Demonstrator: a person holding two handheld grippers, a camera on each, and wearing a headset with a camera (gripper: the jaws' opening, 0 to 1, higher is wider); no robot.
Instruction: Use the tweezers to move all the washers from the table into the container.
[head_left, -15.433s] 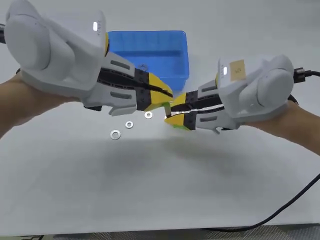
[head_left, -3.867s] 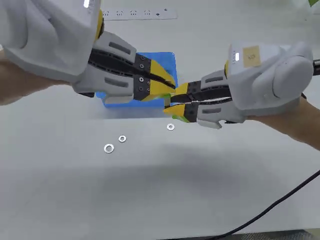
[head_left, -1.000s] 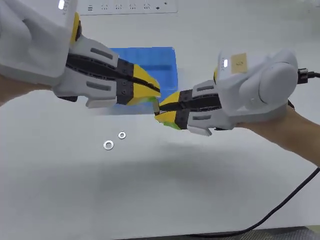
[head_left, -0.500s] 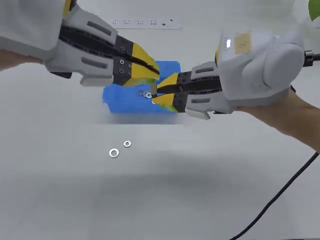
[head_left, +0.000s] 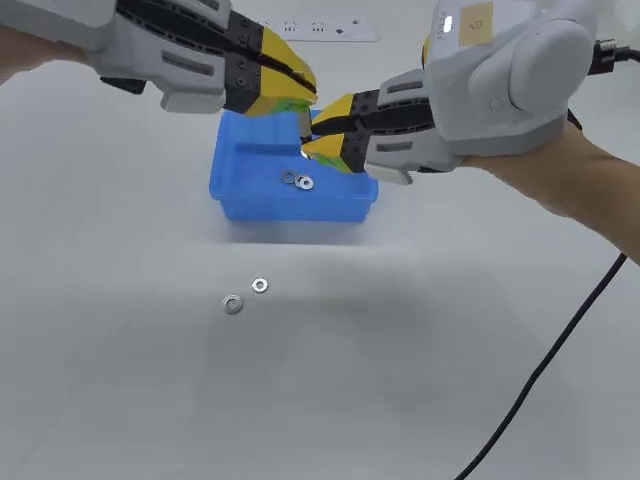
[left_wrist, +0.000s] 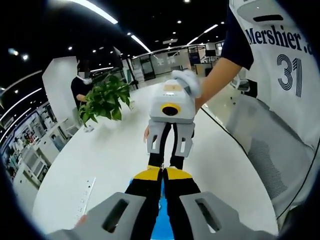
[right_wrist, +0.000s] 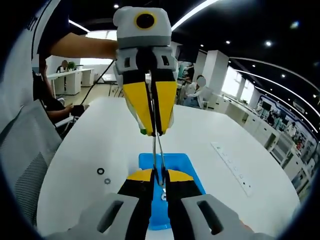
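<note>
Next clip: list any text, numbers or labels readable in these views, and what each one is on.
"Mershier", cut off at the view's edge: on the person's jersey.
"31": same jersey, below the name.
Yellow label on the right tool: too blurred to read.
White strip at the table's far edge: markings too small to read.

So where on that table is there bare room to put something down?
The widest bare stretch of table lies nearer than the two loose washers, left of the black cable. There is also room left of the blue container. It is crowded over the container, where the left claw and right claw meet on the tweezers.
</note>
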